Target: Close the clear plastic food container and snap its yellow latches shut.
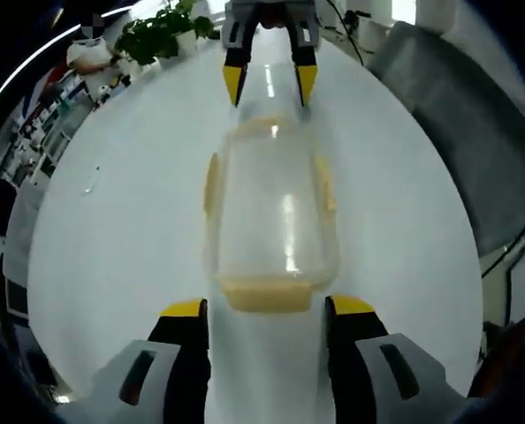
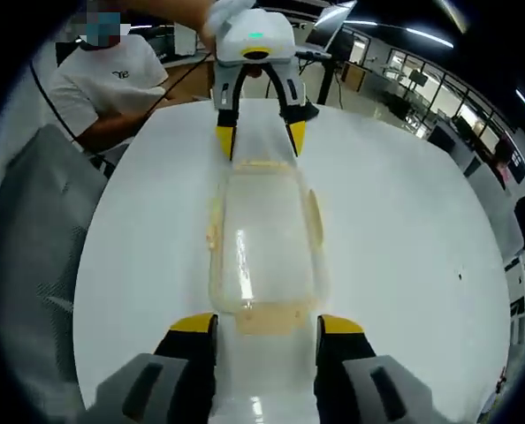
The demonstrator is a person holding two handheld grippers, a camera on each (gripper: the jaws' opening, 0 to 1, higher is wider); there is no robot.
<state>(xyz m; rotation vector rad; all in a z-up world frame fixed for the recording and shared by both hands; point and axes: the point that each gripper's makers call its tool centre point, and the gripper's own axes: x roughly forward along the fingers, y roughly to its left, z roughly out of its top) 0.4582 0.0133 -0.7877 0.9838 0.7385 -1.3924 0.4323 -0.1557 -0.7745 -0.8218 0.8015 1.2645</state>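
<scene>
Your table: bare white surface both sides of the container; grippers' spread jaws bracket each end; plant at far edge.

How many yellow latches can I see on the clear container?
4. In the left gripper view, the container has one latch at the near end, one at the far end, one on the left side and one on the right side.

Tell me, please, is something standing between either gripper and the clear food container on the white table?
Nothing visible does. The left gripper faces one short end of the container, and the right gripper faces the opposite end, both with jaws open. Between each gripper and its nearest yellow latch lies bare white table.
</scene>
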